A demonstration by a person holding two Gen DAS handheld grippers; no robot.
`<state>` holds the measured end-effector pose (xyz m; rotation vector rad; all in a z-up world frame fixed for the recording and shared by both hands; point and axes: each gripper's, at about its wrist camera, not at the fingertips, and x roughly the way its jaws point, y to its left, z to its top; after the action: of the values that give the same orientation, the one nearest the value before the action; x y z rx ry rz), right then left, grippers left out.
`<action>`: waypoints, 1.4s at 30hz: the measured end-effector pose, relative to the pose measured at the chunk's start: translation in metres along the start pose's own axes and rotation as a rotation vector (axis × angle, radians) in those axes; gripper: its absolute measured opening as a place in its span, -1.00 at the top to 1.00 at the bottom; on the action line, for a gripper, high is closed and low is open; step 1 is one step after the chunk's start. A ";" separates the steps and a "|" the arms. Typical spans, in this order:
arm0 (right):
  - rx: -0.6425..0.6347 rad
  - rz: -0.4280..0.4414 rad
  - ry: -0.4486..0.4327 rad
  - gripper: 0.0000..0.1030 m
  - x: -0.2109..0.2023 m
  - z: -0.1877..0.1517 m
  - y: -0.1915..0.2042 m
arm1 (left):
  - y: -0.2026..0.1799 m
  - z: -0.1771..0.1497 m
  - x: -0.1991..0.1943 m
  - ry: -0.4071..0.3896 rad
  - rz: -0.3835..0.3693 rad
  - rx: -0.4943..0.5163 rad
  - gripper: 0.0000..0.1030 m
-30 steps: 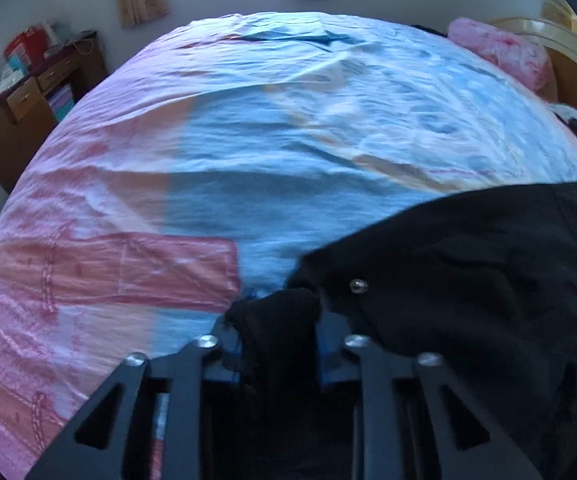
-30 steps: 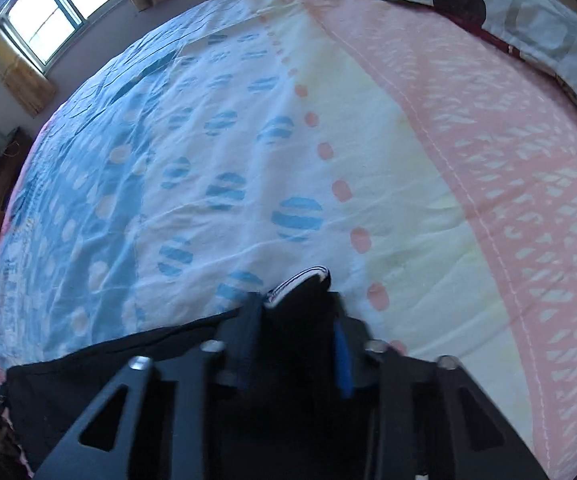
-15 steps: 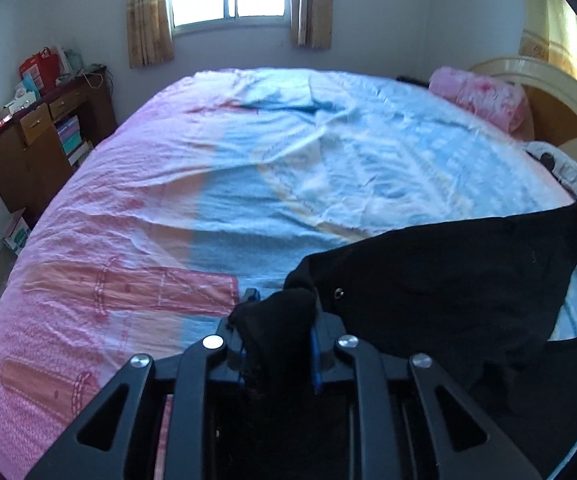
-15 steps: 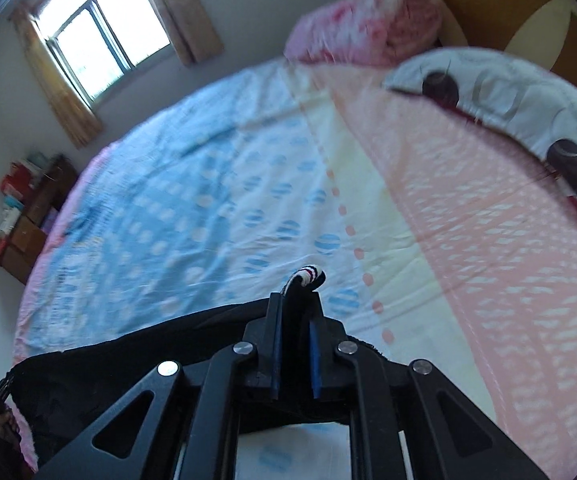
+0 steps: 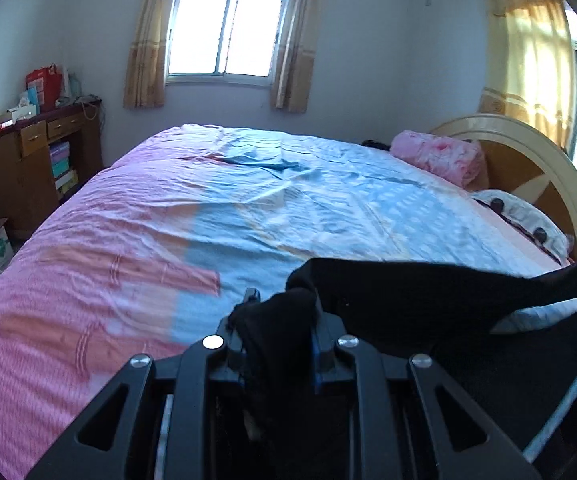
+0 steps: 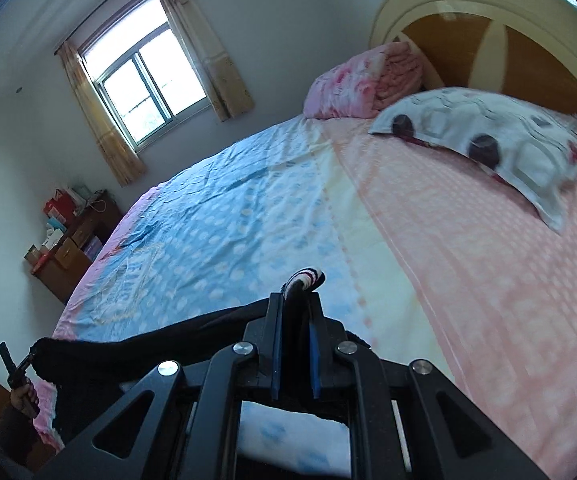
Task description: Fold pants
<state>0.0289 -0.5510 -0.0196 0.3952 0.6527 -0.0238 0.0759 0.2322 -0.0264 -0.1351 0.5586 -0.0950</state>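
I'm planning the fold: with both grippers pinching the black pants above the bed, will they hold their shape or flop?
Probably floppy: the black pants sag between the left gripper and the right gripper. Likely light, since small pinches carry them. The bunched cloth may slip, so keep the pinches firm over the bed.

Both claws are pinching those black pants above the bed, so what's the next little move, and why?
Probably carry them forward and lay them flat on the bed: the left gripper and right gripper each clamp the pants, which hang stretched between them.
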 end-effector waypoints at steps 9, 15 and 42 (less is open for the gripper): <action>0.050 -0.021 0.057 0.79 -0.040 -0.082 -0.030 | -0.005 -0.059 -0.040 0.015 -0.031 0.046 0.56; 0.070 -0.046 0.112 0.78 -0.046 -0.123 -0.040 | -0.003 -0.097 -0.037 0.065 -0.037 0.078 0.55; -0.460 0.073 0.130 0.04 -0.081 -0.184 0.209 | -0.025 -0.152 -0.082 0.070 0.090 0.307 -0.35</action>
<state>-0.1139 -0.2986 -0.0310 -0.0244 0.7482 0.2196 -0.0756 0.2026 -0.1073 0.1924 0.6129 -0.0966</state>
